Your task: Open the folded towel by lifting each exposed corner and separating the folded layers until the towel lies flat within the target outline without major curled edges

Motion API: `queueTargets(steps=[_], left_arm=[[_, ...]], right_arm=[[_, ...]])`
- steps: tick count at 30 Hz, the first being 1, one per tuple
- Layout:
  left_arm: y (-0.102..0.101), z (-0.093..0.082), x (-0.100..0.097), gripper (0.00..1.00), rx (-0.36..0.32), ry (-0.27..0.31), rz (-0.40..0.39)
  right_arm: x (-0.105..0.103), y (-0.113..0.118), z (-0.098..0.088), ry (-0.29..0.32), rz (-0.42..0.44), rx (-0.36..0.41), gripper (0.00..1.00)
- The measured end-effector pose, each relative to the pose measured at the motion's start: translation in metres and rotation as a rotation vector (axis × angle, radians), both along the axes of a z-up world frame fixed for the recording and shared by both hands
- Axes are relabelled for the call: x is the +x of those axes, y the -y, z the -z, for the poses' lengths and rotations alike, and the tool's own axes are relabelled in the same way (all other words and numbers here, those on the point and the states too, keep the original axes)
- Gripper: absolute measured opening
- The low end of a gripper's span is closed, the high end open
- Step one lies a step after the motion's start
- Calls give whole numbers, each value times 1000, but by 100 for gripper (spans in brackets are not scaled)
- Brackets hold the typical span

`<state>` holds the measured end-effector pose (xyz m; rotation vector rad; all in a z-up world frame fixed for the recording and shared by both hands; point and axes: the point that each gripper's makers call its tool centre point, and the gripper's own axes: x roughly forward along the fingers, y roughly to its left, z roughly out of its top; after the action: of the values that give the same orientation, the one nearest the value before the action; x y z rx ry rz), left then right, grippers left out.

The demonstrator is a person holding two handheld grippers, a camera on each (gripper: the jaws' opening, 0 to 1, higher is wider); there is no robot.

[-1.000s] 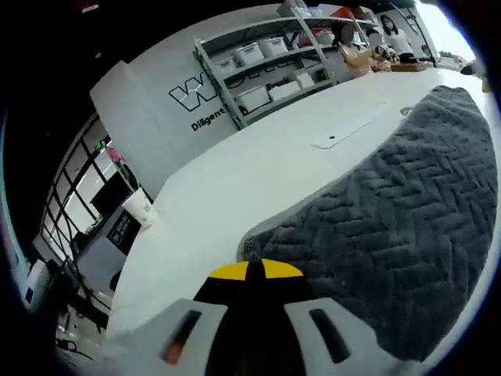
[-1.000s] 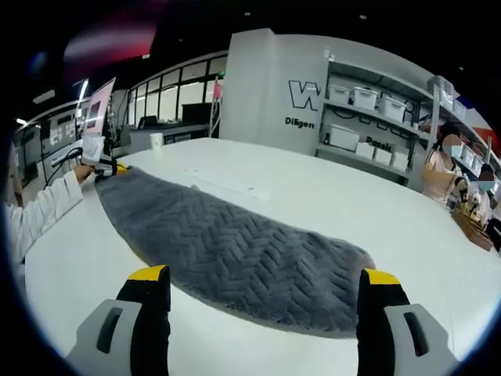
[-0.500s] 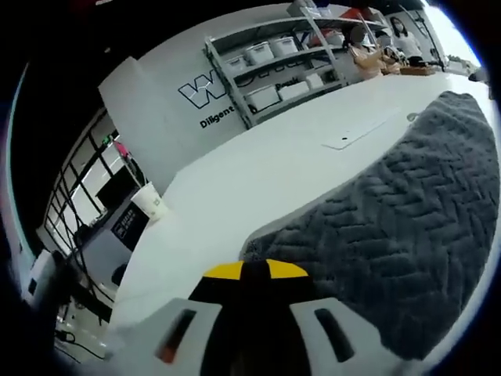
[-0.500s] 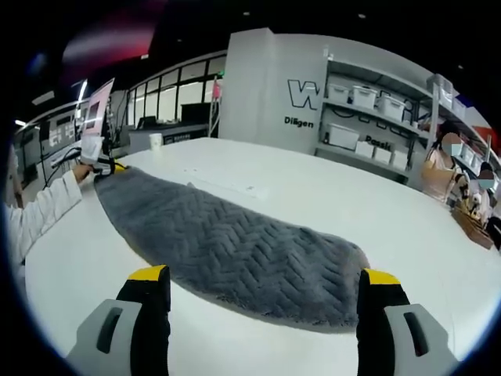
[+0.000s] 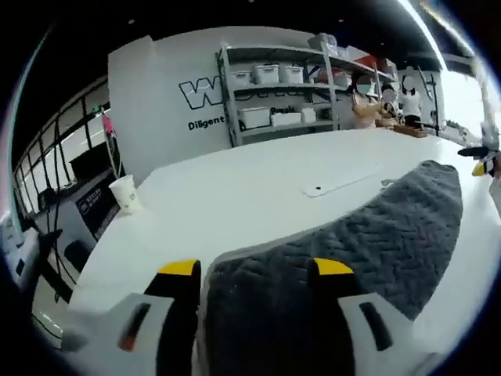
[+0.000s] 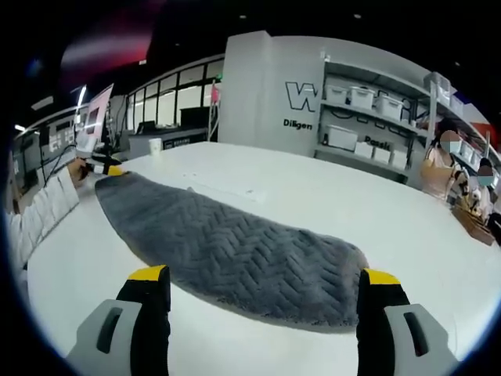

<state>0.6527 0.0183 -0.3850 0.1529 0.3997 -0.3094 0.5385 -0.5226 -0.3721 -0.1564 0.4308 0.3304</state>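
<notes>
Grey towel stretched long across the white table, both grippers parted and holding nothing.

In the left gripper view a paper cup (image 5: 124,193) stands at the table's (image 5: 258,180) far edge, shelving with bins (image 5: 274,94) behind. The left gripper (image 5: 256,268) now has its jaws spread astride the near end of the towel (image 5: 368,243); a second ago they were pinched together there. In the right gripper view a sleeved arm (image 6: 43,215) reaches to the towel's far end, and the right gripper (image 6: 264,276) hovers wide open, unchanged, before the towel's near edge.
</notes>
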Motion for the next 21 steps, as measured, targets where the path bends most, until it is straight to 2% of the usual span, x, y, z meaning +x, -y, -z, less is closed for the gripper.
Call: queueTargets(steps=[4, 7, 10, 14, 19, 20, 21], left_arm=[[6, -7, -8, 81, 10, -14, 15], [17, -10, -16, 91, -53, -36, 57], [22, -6, -23, 98, -40, -62, 65], [27, 7, -36, 99, 11, -126, 95], [32, 23, -55, 99, 17, -133, 113], [33, 27, -58, 99, 11, -144, 119], [34, 34, -64, 99, 15, -179, 125]], right_arm=[[0, -1, -2, 4, -3, 9, 99], [0, -2, -2, 5, -6, 12, 99], [0, -2, -3, 6, -7, 13, 99], [0, -2, -3, 6, -7, 13, 99], [1, -2, -1, 1, -7, 9, 99], [1, -3, -1, 0, -7, 8, 99], [1, -4, 0, -2, -9, 6, 99]])
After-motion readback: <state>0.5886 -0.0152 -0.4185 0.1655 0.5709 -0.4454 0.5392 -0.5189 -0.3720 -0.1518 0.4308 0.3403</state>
